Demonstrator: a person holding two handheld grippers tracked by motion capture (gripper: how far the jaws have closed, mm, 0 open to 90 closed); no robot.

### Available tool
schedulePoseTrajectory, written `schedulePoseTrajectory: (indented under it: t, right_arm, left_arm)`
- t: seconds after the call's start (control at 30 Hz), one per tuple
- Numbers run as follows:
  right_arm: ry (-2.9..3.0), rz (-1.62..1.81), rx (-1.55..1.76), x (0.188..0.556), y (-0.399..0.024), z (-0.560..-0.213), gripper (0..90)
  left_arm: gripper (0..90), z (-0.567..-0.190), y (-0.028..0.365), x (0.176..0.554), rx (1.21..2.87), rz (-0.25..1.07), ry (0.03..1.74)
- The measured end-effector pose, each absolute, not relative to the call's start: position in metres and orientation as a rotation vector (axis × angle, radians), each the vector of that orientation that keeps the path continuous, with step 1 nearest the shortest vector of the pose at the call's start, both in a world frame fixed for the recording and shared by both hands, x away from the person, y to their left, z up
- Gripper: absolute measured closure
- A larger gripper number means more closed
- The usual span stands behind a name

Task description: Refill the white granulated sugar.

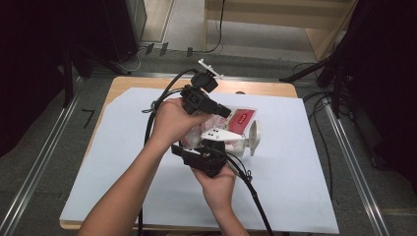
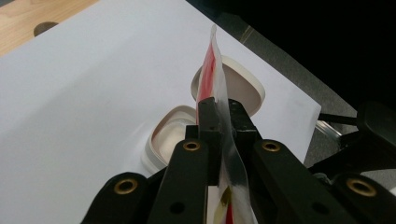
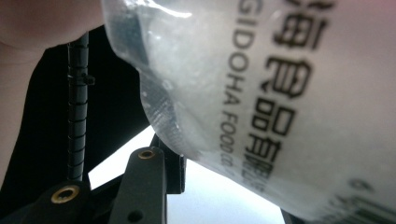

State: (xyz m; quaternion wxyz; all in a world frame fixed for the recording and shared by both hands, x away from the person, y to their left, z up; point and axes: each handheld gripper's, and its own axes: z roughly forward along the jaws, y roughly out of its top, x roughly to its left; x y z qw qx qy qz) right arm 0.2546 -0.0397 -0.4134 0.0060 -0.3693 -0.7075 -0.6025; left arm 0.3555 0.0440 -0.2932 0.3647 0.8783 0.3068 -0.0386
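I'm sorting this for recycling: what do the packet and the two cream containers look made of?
The packet looks like thin glossy plastic film: partly clear, red print, creased between the left gripper's shut jaws. The two cream containers look like matte moulded plastic, possibly pulp: smooth rounded rims.

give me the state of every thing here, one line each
clear plastic packet with red label: held up on edge, off the table, pinched in the left gripper
left gripper: shut on the packet
right gripper: packet's printed clear film lies across its jaws; grip cannot be told
cream rounded-square container: open, resting on the white sheet
cream lid: off, lying beyond the container
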Motion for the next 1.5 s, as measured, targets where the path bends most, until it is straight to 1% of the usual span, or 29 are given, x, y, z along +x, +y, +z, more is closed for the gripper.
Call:
schedulePoseTrajectory:
  t: [0.7,1.27,1.5]
  right_arm:
    - [-2.19,-1.893,-1.119,0.261,-0.037,-0.41,60.1]
    - [-2.218,-1.886,-1.11,0.265,-0.031,-0.411,59.2]
    - [-2.229,-1.889,-1.09,0.26,-0.029,-0.408,59.1]
  left_arm:
    - [87.9,-0.287,0.046,0.353,2.265,-0.036,0.799]
    - [87.9,-0.287,0.053,0.356,2.241,-0.036,0.799]
    - [87.8,-0.284,0.056,0.351,2.256,-0.045,0.794]
